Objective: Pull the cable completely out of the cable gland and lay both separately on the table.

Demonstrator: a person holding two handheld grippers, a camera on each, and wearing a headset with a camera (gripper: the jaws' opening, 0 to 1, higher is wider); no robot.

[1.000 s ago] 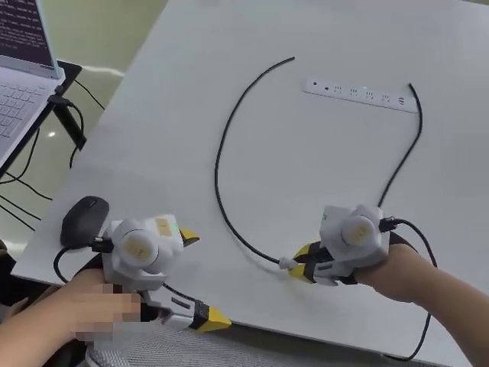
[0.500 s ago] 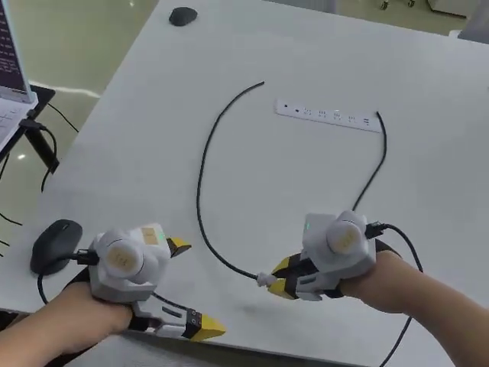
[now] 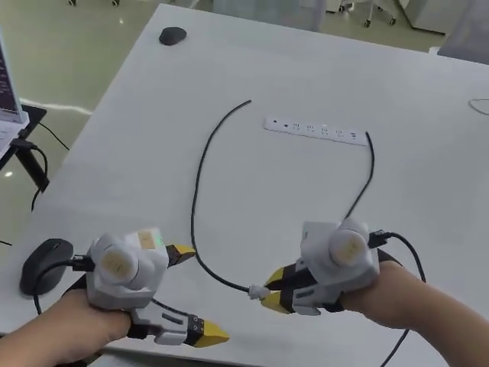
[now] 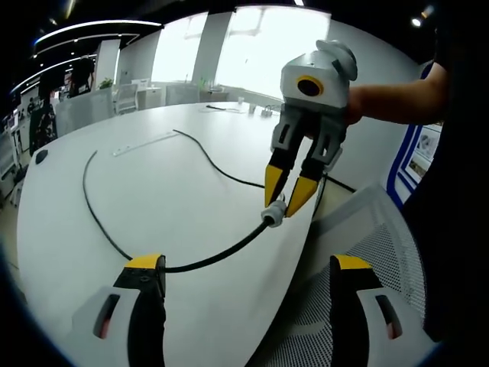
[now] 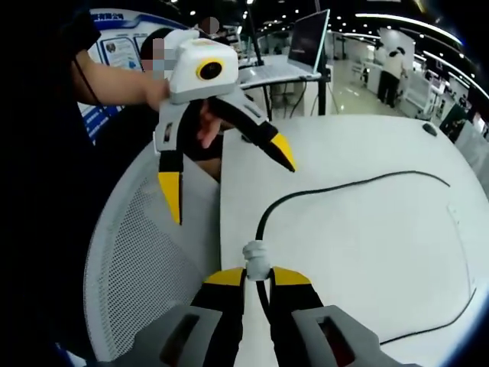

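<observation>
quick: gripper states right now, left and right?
Left gripper: open, holding nothing.
Right gripper: jaws shut on the cable, just behind the cable gland.

Two grippers (image 3: 202, 293) (image 3: 267, 290), two mice (image 3: 173, 35) (image 3: 44, 264), one cable (image 3: 195, 199), one cable gland (image 3: 257, 291), one power strip (image 3: 315, 130).

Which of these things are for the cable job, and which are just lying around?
For the job:
black cable
white cable gland
right gripper, shut on the cable by the gland
left gripper, open

Just lying about:
power strip
far mouse
near mouse
</observation>
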